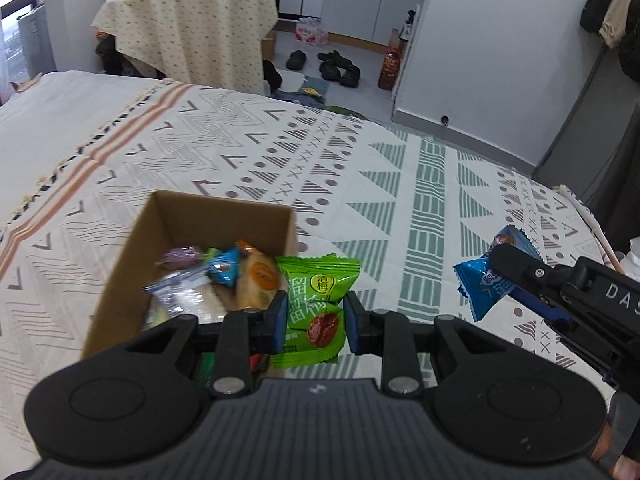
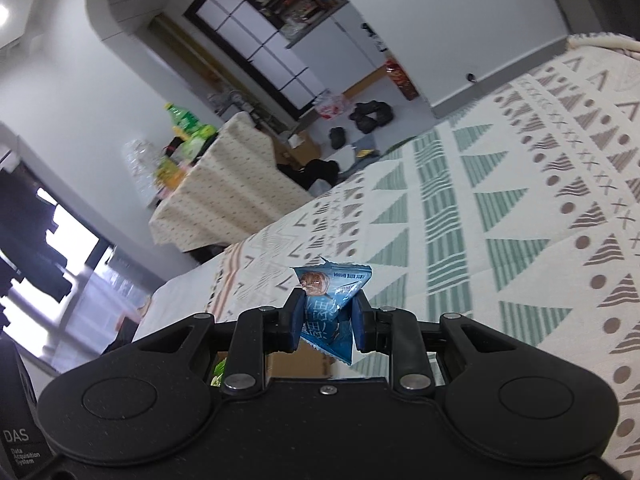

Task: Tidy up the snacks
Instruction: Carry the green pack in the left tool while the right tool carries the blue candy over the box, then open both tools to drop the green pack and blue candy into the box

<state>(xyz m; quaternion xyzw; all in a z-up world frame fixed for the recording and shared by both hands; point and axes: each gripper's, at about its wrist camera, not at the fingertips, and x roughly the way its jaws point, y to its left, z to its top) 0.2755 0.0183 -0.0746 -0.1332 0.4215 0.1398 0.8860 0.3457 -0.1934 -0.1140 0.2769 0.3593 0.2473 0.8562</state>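
My left gripper (image 1: 315,322) is shut on a green snack packet (image 1: 316,312), held in the air just right of a brown cardboard box (image 1: 120,276) on the bed. Inside the box lie several wrapped snacks (image 1: 224,276). My right gripper (image 2: 327,322) is shut on a blue snack packet (image 2: 332,312); in the left wrist view this blue packet (image 1: 482,284) hangs above the bedspread to the right of the box, with the right gripper (image 1: 508,276) coming in from the right edge.
The patterned bedspread (image 1: 360,168) covers the bed around the box. Beyond the bed stands a table with a dotted cloth (image 1: 192,28) bearing bottles. Shoes (image 1: 336,66) and a bag lie on the floor by a white wall (image 1: 500,48).
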